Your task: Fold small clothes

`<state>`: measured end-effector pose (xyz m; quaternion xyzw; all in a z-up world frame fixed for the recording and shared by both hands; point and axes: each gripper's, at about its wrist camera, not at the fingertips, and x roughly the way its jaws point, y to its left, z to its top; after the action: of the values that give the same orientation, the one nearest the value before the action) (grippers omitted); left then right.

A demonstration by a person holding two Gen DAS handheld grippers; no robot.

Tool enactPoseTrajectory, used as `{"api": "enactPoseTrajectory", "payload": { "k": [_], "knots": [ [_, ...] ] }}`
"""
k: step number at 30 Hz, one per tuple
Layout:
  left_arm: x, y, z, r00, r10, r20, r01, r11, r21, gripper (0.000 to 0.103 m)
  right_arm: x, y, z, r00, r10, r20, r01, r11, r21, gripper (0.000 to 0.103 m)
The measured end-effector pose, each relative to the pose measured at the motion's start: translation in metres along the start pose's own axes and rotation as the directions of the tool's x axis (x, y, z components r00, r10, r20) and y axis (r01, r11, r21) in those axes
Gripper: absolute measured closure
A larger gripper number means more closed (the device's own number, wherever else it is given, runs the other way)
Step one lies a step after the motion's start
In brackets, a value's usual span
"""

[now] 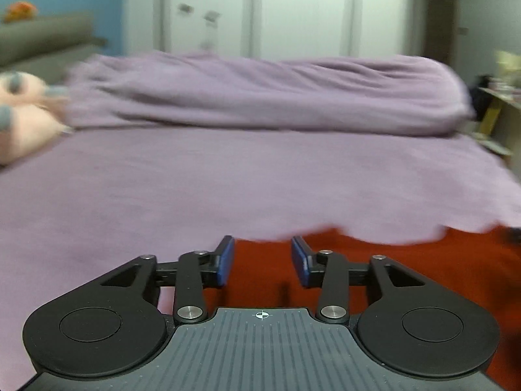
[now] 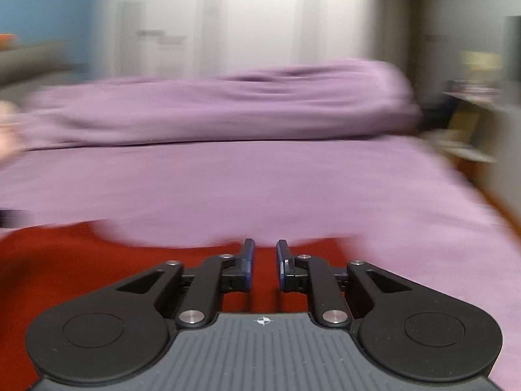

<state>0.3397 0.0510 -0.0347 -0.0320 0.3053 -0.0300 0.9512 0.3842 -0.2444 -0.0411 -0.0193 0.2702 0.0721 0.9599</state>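
Note:
A red garment (image 1: 407, 270) lies flat on the purple bedsheet (image 1: 228, 179) at the near edge of the bed. In the left wrist view my left gripper (image 1: 262, 254) is open over the garment's far left edge, with nothing between its blue pads (image 1: 226, 260). In the right wrist view the same red garment (image 2: 65, 260) spreads to the left, and my right gripper (image 2: 264, 257) hovers over its far edge with a narrow gap between its blue pads (image 2: 281, 260), holding nothing. Both views are blurred by motion.
A rumpled purple duvet (image 1: 260, 94) lies across the far side of the bed. A pink plush toy (image 1: 19, 114) sits at the left. White wardrobe doors (image 1: 254, 9) stand behind. A shelf with clutter (image 1: 498, 107) is at the right.

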Motion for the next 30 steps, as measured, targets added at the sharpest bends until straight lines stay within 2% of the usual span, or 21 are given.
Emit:
{"api": "enactPoseTrajectory", "payload": {
  "k": [2, 4, 5, 7, 8, 10, 11, 12, 14, 15, 16, 17, 18, 19, 20, 25, 30],
  "knots": [
    [0.012, -0.017, -0.006, 0.996, -0.076, -0.047, 0.076, 0.997, 0.006, 0.052, 0.006, 0.03, -0.007, 0.988, 0.152, -0.032, -0.153, 0.987, -0.041, 0.089],
    [0.027, -0.028, -0.011, 0.994, -0.084, -0.075, 0.086, 0.996, 0.02, 0.05, 0.016, 0.051, -0.016, 0.982, 0.18, -0.051, -0.184, 0.977, -0.104, 0.089],
    [0.035, -0.031, -0.015, 0.994, -0.068, -0.083, 0.071, 0.997, 0.029, 0.048, 0.023, 0.057, -0.02, 0.985, 0.162, -0.06, -0.169, 0.975, -0.147, 0.088],
    [0.049, -0.031, -0.02, 0.995, -0.038, -0.093, 0.044, 0.997, 0.07, 0.043, 0.032, 0.054, -0.026, 0.99, 0.128, -0.056, -0.136, 0.971, -0.198, 0.067],
    [0.055, -0.029, -0.022, 0.996, -0.008, -0.084, 0.015, 0.996, 0.088, 0.041, 0.034, 0.046, -0.026, 0.991, 0.123, -0.044, -0.129, 0.972, -0.196, 0.064],
    [0.062, -0.017, -0.023, 0.996, 0.021, -0.088, -0.016, 0.999, 0.05, 0.041, 0.037, 0.026, -0.023, 0.995, 0.091, -0.032, -0.095, 0.981, -0.169, 0.066],
    [0.065, -0.01, -0.022, 0.995, 0.009, -0.095, -0.008, 1.0, 0.01, 0.041, 0.041, 0.013, -0.023, 0.999, 0.005, -0.043, -0.012, 0.985, -0.171, 0.068],
    [0.066, -0.004, -0.021, 0.995, 0.002, -0.095, -0.003, 1.0, -0.014, 0.041, 0.042, 0.0, -0.023, 0.998, -0.031, -0.052, 0.022, 0.988, -0.153, 0.071],
    [0.067, 0.004, -0.022, 0.996, -0.004, -0.09, 0.003, 1.0, -0.019, 0.041, 0.041, -0.042, -0.025, 0.995, -0.078, -0.055, 0.075, 0.995, -0.061, 0.071],
    [0.066, 0.004, -0.022, 0.996, -0.008, -0.087, 0.007, 1.0, -0.006, 0.041, 0.038, -0.06, -0.025, 0.993, -0.104, -0.049, 0.103, 0.995, -0.017, 0.076],
    [0.066, 0.003, -0.022, 0.996, -0.005, -0.085, 0.005, 1.0, 0.007, 0.041, 0.037, -0.074, -0.025, 0.989, -0.139, -0.051, 0.14, 0.99, 0.014, 0.077],
    [0.068, 0.002, -0.021, 0.996, 0.0, -0.086, 0.002, 1.0, 0.012, 0.041, 0.036, -0.086, -0.025, 0.98, -0.192, -0.058, 0.194, 0.98, 0.035, 0.074],
    [0.068, 0.001, -0.021, 0.996, 0.005, -0.088, -0.004, 1.0, 0.017, 0.041, 0.034, -0.096, -0.027, 0.977, -0.202, -0.065, 0.207, 0.976, 0.068, 0.068],
    [0.07, -0.001, -0.021, 0.996, 0.011, -0.09, -0.009, 1.0, 0.021, 0.041, 0.034, -0.102, -0.028, 0.979, -0.189, -0.072, 0.196, 0.974, 0.114, 0.068],
    [0.071, -0.002, -0.02, 0.996, 0.018, -0.091, -0.016, 0.999, 0.029, 0.041, 0.033, -0.103, -0.029, 0.979, -0.189, -0.073, 0.197, 0.973, 0.118, 0.068],
    [0.069, -0.005, -0.019, 0.995, 0.027, -0.098, -0.023, 0.999, 0.04, 0.041, 0.038, -0.072, -0.027, 0.966, -0.253, -0.06, 0.251, 0.967, -0.036, 0.066],
    [0.07, -0.005, -0.019, 0.995, 0.032, -0.098, -0.028, 0.998, 0.049, 0.04, 0.04, -0.075, -0.024, 0.965, -0.253, -0.075, 0.252, 0.967, -0.028, 0.064]
  ]
}}
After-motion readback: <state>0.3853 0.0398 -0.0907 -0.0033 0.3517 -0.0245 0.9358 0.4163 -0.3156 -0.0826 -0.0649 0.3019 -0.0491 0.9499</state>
